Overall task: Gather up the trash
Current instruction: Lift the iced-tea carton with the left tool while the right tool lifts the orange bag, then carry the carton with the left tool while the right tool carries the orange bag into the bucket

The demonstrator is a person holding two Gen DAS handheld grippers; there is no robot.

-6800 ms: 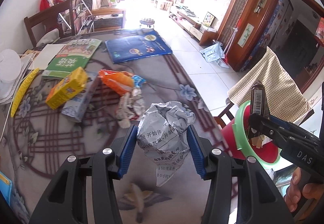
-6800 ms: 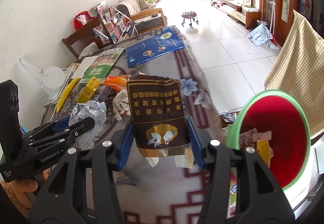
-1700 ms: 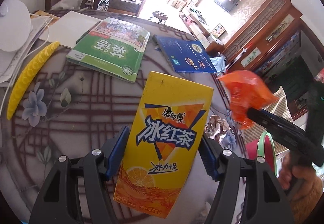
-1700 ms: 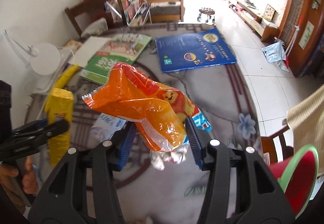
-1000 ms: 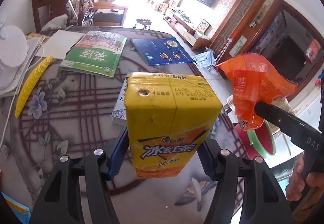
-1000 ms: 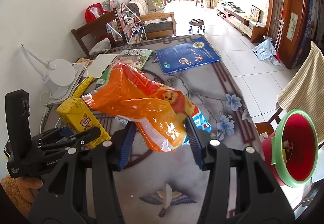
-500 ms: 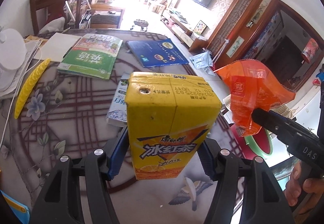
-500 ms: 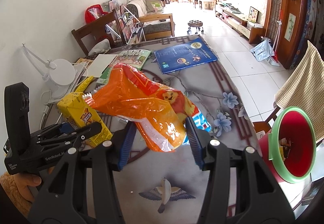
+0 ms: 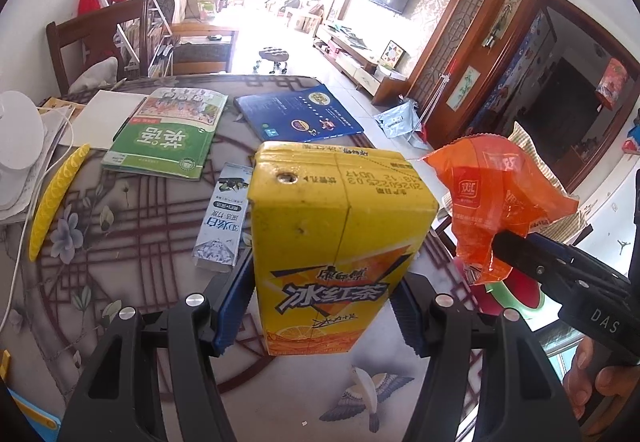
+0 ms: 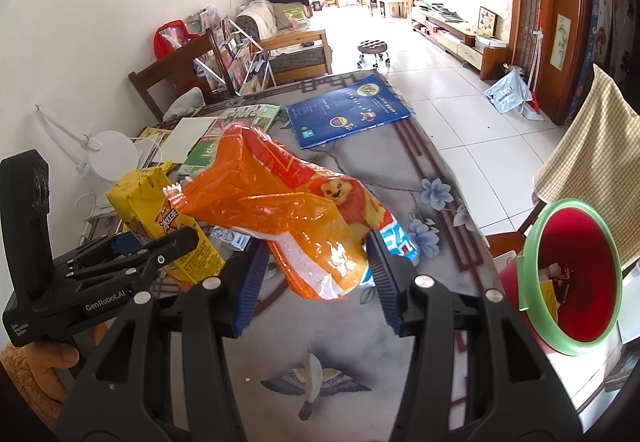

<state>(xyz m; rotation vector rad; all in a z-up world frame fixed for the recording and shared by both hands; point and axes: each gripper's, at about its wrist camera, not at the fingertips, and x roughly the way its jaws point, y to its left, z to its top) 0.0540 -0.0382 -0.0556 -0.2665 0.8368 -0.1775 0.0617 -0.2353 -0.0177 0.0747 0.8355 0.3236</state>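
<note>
1. Above the patterned table [image 10: 400,358], the left gripper [image 9: 320,306] pinches a yellow tea carton [image 9: 340,238] by its sides; the right gripper [image 10: 312,274] pinches a crumpled orange snack bag [image 10: 288,210]; both pieces hang clear of the tabletop.
2. Off the table's right edge sits the red bin [image 10: 576,278] with its green rim, some scraps already inside; carry both loads that way.
3. Send the right one first, since it is nearer; bring the bag fully over the mouth before letting go, as limp film may catch the rim.
4. Keep the carton level; its punched straw hole may drip.
5. A blue-white carton [image 9: 224,218] lies on the table, likely next.
</note>
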